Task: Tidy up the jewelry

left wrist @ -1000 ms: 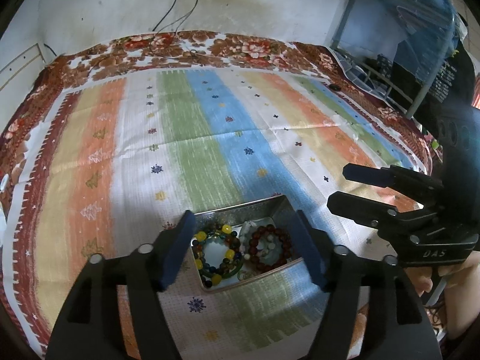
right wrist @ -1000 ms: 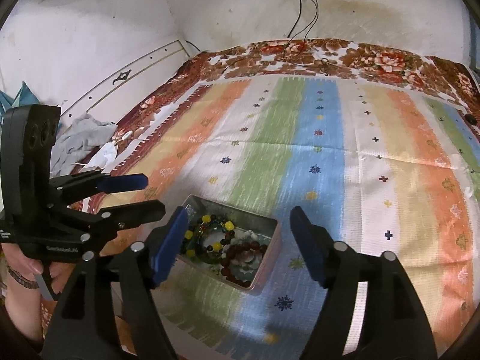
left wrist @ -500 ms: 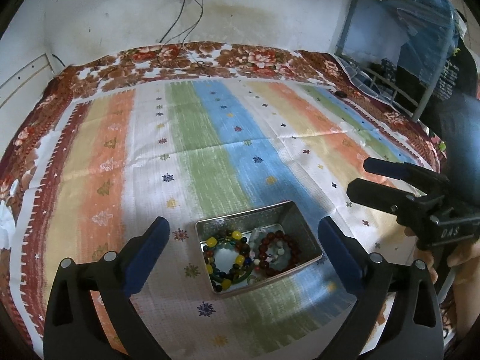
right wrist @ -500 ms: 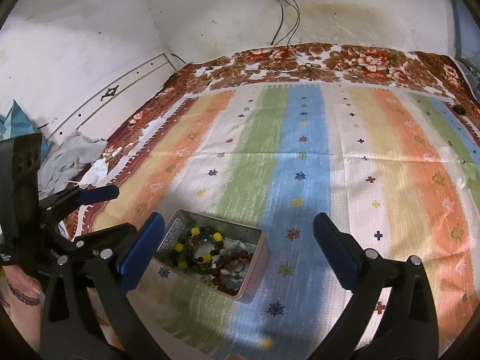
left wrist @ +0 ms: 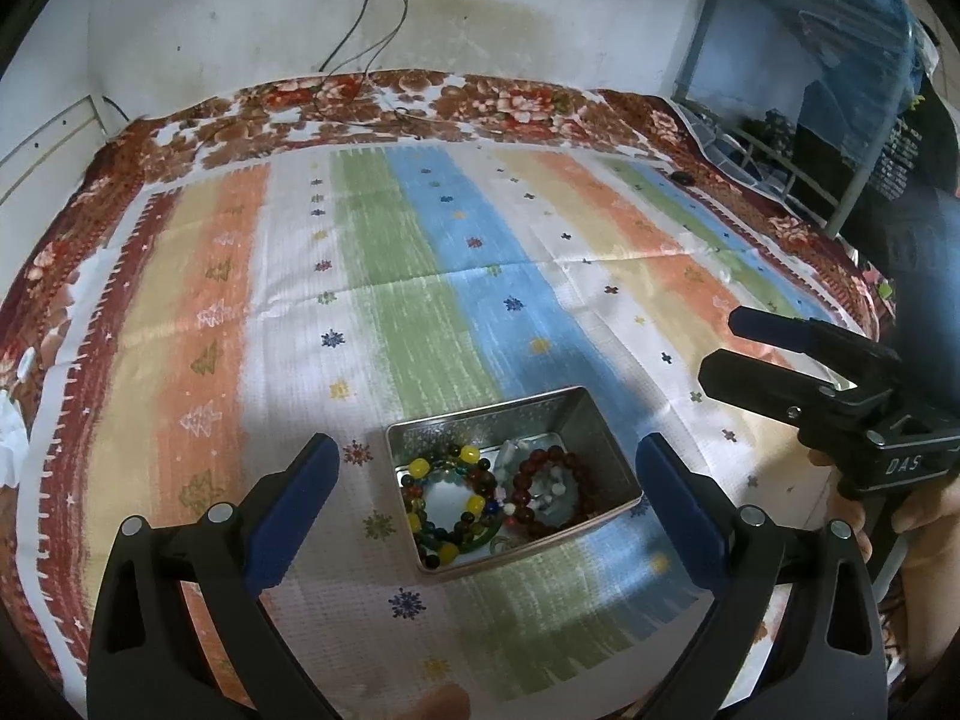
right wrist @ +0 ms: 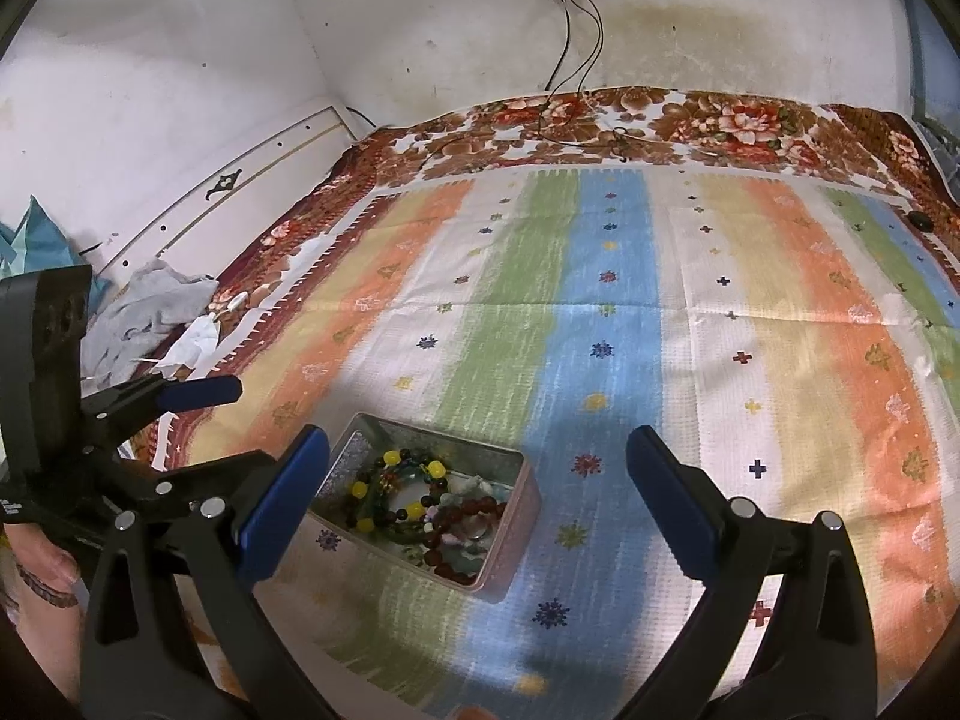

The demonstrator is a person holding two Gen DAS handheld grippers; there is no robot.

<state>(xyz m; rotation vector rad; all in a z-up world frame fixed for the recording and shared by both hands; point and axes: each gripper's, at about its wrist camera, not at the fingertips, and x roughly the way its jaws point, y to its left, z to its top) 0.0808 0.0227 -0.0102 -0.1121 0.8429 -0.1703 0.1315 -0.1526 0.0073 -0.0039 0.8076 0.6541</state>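
A striped cloth (left wrist: 420,324) in green, blue, orange and cream covers the bed in front of you, with a brown flower border (left wrist: 420,102) along the white wall. Your left gripper (left wrist: 489,462) stands with its blue pads far apart; the jaws have just been opening, and nothing is pressed between them. Under the gap, on the cloth, lies an open metal tin (left wrist: 591,426), rectangular and shallow. Your right gripper (right wrist: 477,459) is also spread wide after opening just now, and it holds nothing; the tin (right wrist: 516,516) sits below its left pad, nearer to that side.

Inside the tin, on its left half, you see a bracelet of mixed beads (left wrist: 447,501), dark ones with several yellow ones. Beside it, on the right half, lies a dark red bead bracelet (left wrist: 552,495), with some pale small pieces in its middle that I cannot identify. The two bracelets touch each other.

Further out, cables (right wrist: 570,54) hang from a socket on the wall, and grey clothes (right wrist: 150,306) lie at the bed's edge.
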